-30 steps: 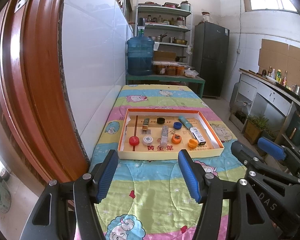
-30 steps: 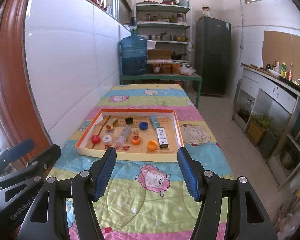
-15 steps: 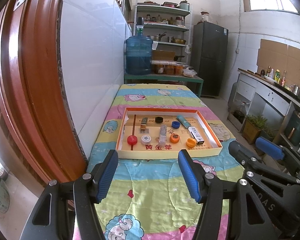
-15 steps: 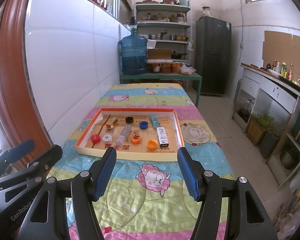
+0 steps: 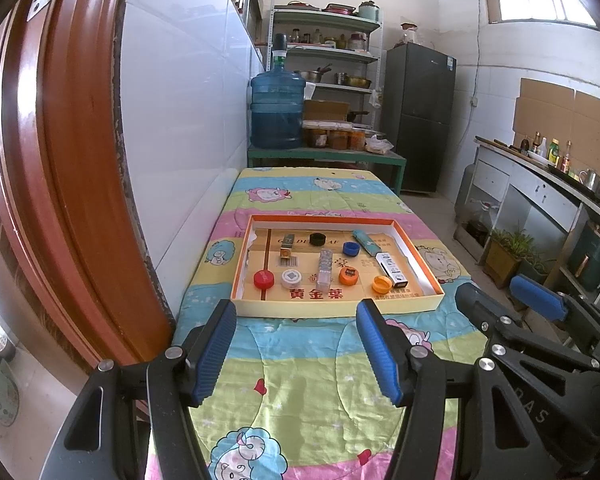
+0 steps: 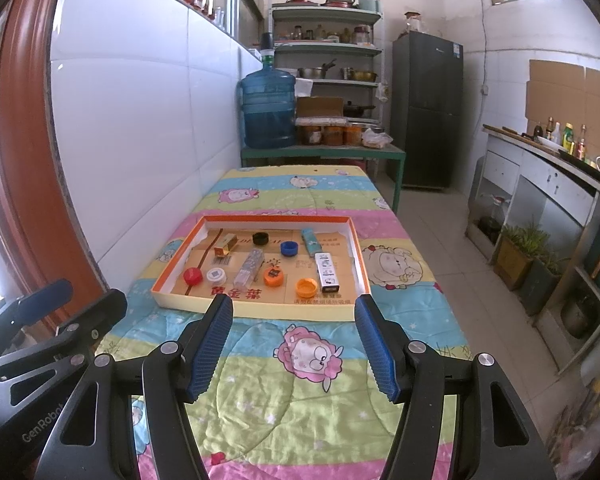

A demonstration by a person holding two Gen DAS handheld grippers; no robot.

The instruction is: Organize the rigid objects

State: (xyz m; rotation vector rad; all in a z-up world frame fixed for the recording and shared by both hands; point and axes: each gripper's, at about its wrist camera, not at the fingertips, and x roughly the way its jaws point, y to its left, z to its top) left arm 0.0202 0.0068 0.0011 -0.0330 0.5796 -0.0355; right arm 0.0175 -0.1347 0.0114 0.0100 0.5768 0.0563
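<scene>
Both grippers wide — left gripper (image 5: pixel 296 322), right gripper (image 6: pixel 294 316)

left gripper (image 5: pixel 296 350) and right gripper (image 6: pixel 294 346) side by side, tilted downward, jaws wide apart, empty

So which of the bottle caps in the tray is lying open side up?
The plain orange cap beside the white box. Its hollow faces up; the other caps show flat tops.

Nothing has visibly changed: the tray (image 5: pixel 336 305) and its pieces lie as before, both tools unmoved.
</scene>
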